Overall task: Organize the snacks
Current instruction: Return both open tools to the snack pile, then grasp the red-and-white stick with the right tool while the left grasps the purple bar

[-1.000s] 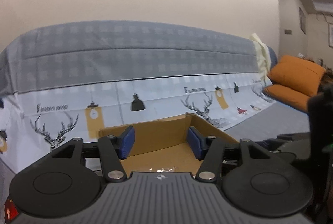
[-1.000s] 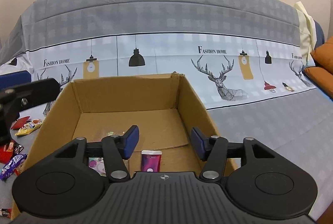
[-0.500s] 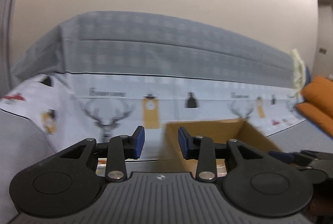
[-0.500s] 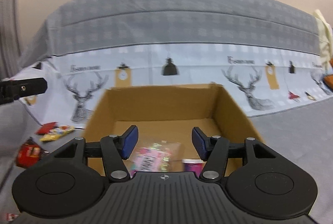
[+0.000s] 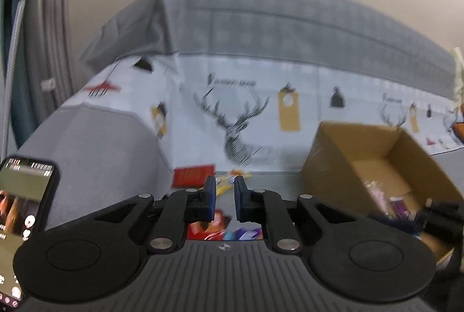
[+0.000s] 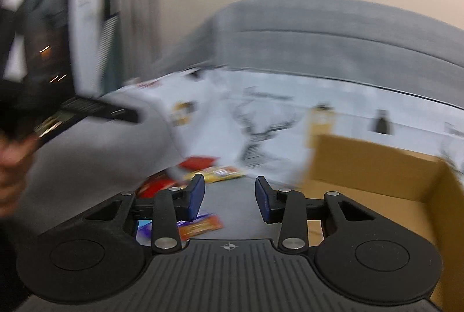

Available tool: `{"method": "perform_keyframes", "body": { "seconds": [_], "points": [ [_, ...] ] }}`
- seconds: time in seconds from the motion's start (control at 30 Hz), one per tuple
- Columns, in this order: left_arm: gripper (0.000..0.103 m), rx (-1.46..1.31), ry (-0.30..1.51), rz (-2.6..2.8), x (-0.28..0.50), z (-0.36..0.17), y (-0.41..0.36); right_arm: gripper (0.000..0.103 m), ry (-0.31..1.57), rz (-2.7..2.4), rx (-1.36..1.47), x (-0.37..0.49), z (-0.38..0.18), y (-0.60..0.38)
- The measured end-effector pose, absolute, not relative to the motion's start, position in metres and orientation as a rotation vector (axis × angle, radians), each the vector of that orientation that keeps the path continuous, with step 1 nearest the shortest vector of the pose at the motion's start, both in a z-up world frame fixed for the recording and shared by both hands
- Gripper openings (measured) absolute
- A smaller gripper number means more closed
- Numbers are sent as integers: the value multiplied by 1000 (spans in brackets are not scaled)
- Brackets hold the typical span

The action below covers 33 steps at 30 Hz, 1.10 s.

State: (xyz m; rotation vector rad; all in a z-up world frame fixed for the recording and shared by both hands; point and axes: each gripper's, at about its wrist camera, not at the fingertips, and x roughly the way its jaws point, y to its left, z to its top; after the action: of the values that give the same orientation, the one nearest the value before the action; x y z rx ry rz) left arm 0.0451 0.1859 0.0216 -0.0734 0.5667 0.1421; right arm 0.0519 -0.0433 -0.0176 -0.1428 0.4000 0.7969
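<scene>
Snacks are lying loose on the grey seat of a sofa, beside an open cardboard box [image 5: 377, 155] that is sitting on the same seat toward its right side. A red packet [image 5: 193, 175] and a yellow packet [image 5: 229, 181] are resting at the back edge of the seat, against the deer-print cover [image 5: 240, 120] that is draping the backrest. A red-and-orange wrapper [image 5: 207, 228] and a purple wrapper [image 5: 246, 233] are lying nearer the front edge; blur is hiding their labels. More wrapped items, pink and purple [image 5: 388, 199], are lying on the box floor.

Left gripper [image 5: 224, 201] is hovering over the loose snacks with its blue pads only a narrow gap apart and nothing between them. Right gripper [image 6: 229, 200] is hanging over bare seat just left of the box, its pads standing wide apart and holding nothing. In the right wrist view an orange wrapper [image 6: 200, 226] is showing below the left pad, and the yellow packet [image 6: 217, 173] is lying beyond it. A phone [image 5: 21, 210] with a lit screen is showing at the left margin of the left wrist view.
</scene>
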Motion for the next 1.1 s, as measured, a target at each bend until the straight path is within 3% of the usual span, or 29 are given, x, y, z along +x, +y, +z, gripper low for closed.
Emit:
{"method": "perform_keyframes", "body": {
  "seconds": [0.17, 0.33, 0.4, 0.63, 0.77, 0.8, 0.87, 0.93, 1.0, 1.1],
  "points": [
    [14, -123, 643, 133, 50, 14, 202, 42, 487, 1028, -345, 27, -43, 9],
    [15, -137, 704, 119, 53, 3, 207, 54, 567, 1144, -611, 4, -82, 52],
    [16, -145, 717, 123, 55, 1, 209, 54, 582, 1143, -674, -2, -93, 61],
    [16, -147, 740, 119, 59, -2, 206, 55, 617, 1140, -719, 0, -108, 78],
    [21, -151, 741, 117, 60, -3, 207, 53, 632, 1145, -734, 1, -114, 81],
    [22, -155, 740, 119, 60, -3, 207, 52, 635, 1147, -728, 2, -113, 81],
    [21, -169, 741, 120, 60, -3, 209, 34, 647, 1146, -719, 5, -114, 79],
    [22, -179, 744, 122, 62, -5, 211, 10, 653, 1137, -715, 8, -114, 77],
    [21, -184, 748, 122, 63, -5, 212, 5, 650, 1121, -703, 10, -112, 73],
    [22, -194, 751, 122, 64, -7, 214, 4, 653, 1082, -660, 17, -107, 67]
  ]
}}
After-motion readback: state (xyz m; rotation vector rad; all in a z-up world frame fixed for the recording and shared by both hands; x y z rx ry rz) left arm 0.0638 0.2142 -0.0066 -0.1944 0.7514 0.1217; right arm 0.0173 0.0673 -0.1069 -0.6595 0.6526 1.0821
